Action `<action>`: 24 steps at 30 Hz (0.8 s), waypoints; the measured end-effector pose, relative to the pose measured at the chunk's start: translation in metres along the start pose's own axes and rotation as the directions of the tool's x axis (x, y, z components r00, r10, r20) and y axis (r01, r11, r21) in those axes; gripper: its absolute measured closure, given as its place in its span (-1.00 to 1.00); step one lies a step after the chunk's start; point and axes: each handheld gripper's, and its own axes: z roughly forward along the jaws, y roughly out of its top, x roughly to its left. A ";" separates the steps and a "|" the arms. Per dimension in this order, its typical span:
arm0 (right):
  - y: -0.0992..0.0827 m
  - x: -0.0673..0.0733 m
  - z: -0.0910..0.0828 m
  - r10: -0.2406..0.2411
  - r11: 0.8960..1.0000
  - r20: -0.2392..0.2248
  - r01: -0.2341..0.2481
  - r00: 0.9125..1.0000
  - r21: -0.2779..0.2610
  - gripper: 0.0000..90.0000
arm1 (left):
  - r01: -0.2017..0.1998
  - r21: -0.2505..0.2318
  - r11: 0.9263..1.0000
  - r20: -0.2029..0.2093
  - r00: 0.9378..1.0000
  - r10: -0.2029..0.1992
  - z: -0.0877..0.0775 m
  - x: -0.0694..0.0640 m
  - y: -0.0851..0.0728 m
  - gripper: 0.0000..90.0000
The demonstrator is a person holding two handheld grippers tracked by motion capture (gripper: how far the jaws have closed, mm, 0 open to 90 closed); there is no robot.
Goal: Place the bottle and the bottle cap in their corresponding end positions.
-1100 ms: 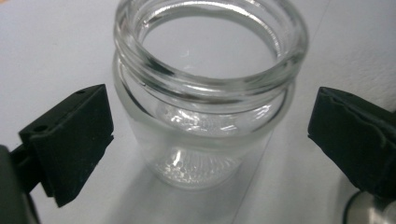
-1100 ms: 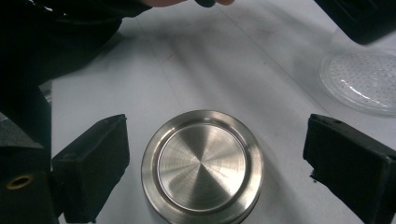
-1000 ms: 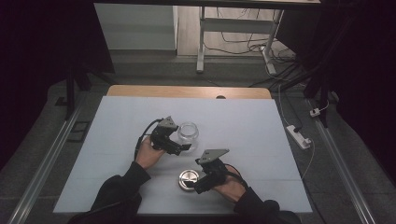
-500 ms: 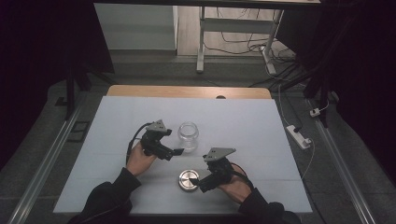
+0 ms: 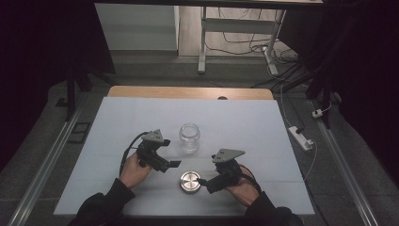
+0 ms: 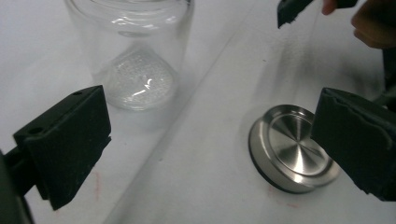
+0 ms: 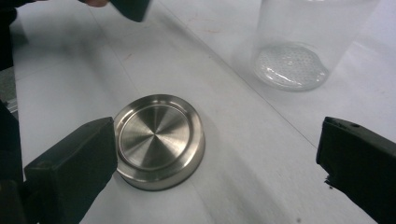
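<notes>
Standing wide apart with nothing between them, the jaws of the right gripper have just been opening, and their tips sit just beside the round brushed-steel lid with a dark rim, not gripping it. The left gripper is open too, its jaws bare, hovering between that lid and the clear glass jar with no lid on it.

Containers: the jar stands upright on the white surface, mouth open, and holds nothing. The lid lies flat on the surface, apart from the jar, on the person's side of it.

From above, the high view gives the layout: both hands, the jar farther from the person, the lid nearer, between the two grippers. The left gripper view adds the jar's dimpled glass base and faint red marks on the surface near the lid. The right gripper view shows the lid's spun, concentric finish and a jaw of the other gripper at its top edge.
</notes>
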 end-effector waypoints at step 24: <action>-0.023 -0.013 -0.044 0.062 0.998 0.102 -0.058 0.993 -0.038 -1.00 | 0.018 -0.019 1.000 -0.101 0.995 -0.020 -0.048 -0.033 -0.040 -1.00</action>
